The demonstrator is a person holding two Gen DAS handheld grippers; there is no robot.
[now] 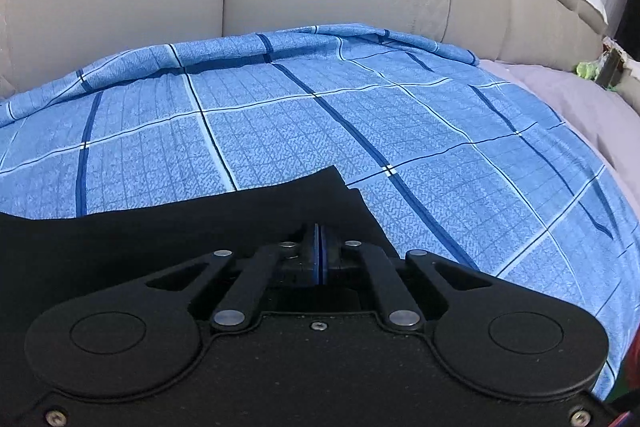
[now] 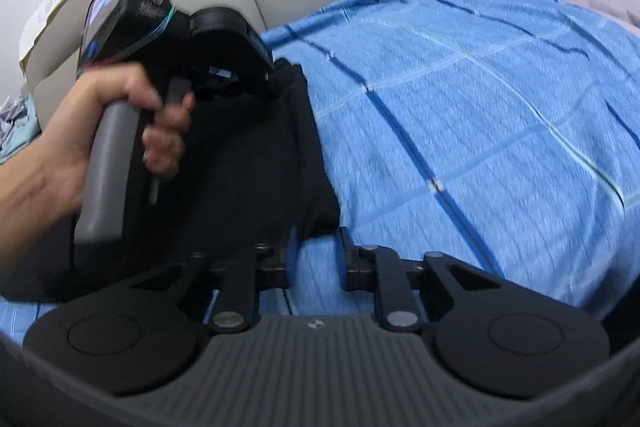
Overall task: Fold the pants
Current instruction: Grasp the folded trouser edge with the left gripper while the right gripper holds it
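L hand (image 2: 120, 131) – R view only

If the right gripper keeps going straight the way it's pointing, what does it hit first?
Probably the black pants: their near corner lies just beyond the open right gripper, with the blue bedsheet beyond. Depth is unclear.

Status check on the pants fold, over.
Left gripper shut, over black pants. Right gripper open at pants' near corner. Blue checked sheet beneath; nothing blocking.
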